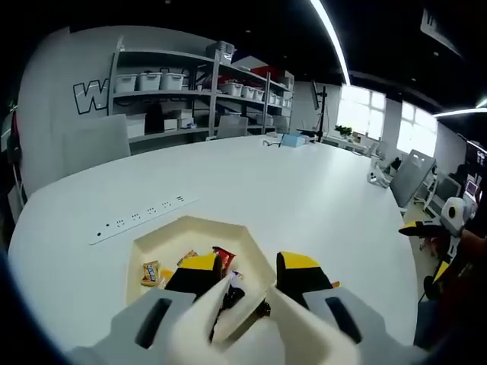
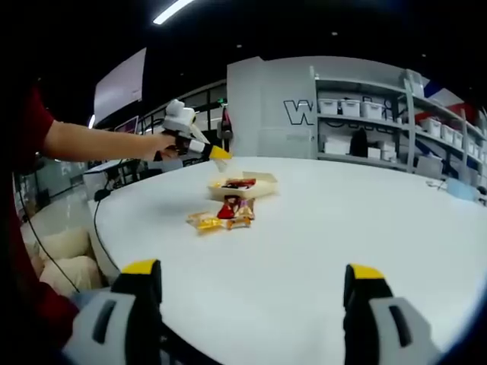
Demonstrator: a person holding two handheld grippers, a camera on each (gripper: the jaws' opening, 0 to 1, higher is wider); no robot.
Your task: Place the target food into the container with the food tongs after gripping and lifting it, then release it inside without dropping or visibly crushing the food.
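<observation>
left claw (image 1: 249,280) open | above tray (image 1: 163,237) | wrapped snacks (image 1: 152,272) inside

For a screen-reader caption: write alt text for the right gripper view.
Two yellow-tipped grey fingers of the right gripper stand wide apart over a bare round white table. Further off, small wrapped snacks lie beside a shallow cream tray holding more, with the left gripper above it in a person's hand.

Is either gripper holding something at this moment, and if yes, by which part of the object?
Nothing is held. The left gripper hovers open above the tray of snack packets. The right gripper is wide open over bare table.
</observation>
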